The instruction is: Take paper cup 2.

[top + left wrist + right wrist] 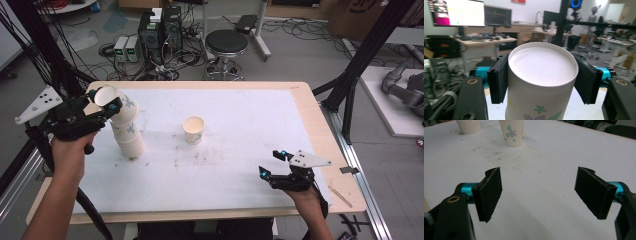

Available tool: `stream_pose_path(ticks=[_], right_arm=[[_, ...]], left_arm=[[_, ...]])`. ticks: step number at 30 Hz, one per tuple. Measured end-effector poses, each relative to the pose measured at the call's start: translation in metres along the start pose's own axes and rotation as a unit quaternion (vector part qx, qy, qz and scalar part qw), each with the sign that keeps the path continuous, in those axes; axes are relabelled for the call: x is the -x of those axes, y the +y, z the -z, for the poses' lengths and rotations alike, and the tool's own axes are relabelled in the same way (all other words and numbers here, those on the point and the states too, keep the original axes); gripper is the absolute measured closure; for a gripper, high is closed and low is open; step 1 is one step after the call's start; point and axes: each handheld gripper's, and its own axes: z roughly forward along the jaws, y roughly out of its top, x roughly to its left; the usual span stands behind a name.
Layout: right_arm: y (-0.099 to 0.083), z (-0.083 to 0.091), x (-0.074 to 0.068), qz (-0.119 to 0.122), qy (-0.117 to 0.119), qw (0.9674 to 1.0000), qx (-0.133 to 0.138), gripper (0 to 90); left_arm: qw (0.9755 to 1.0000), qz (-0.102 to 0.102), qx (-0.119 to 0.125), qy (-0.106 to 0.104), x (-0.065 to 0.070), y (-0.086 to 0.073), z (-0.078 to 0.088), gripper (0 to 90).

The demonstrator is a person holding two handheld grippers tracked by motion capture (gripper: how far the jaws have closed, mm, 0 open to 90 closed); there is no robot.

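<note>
This is a robotics or engineering lab rather than a home or shop. The high view shows a bench (320,125) with a white sheet standing on a grey floor strewn with cables (165,65), beside desktop computer towers (161,30), small power units (126,48), a round black stool (226,42), black frame struts (365,55) and part of a grey robot arm (405,87). The left gripper view looks out on desks with lit monitors (459,12), a keyboard (477,38) and more workstations behind.
</note>
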Motion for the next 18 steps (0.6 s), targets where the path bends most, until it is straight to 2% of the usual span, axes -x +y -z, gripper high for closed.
stream_pose_path(ticks=[6,7,11,15,18], right_arm=[[0.001,-0.002,0.001,-0.004,0.001,1.0000,0.003,22.6],[0.002,-0.002,0.002,-0.003,0.003,1.0000,0.003,22.6],[0.001,-0.004,0.002,-0.002,0.005,1.0000,0.001,22.6],[0.002,-0.006,0.001,-0.001,0.008,1.0000,-0.001,22.6],[0.003,-0.007,-0.001,0.001,0.011,0.9999,-0.001,22.6]], left_arm=[[0.9990,0.012,0.000,-0.044,0.015,-0.016,-0.005,35.6],[0.9988,0.004,-0.010,-0.047,0.019,-0.022,-0.007,35.7],[0.9979,0.002,-0.019,-0.061,0.025,-0.033,-0.010,35.7],[0.9962,0.002,-0.034,-0.080,0.034,-0.049,-0.016,35.6],[0.9942,0.010,-0.041,-0.099,0.040,-0.058,-0.021,35.3]])
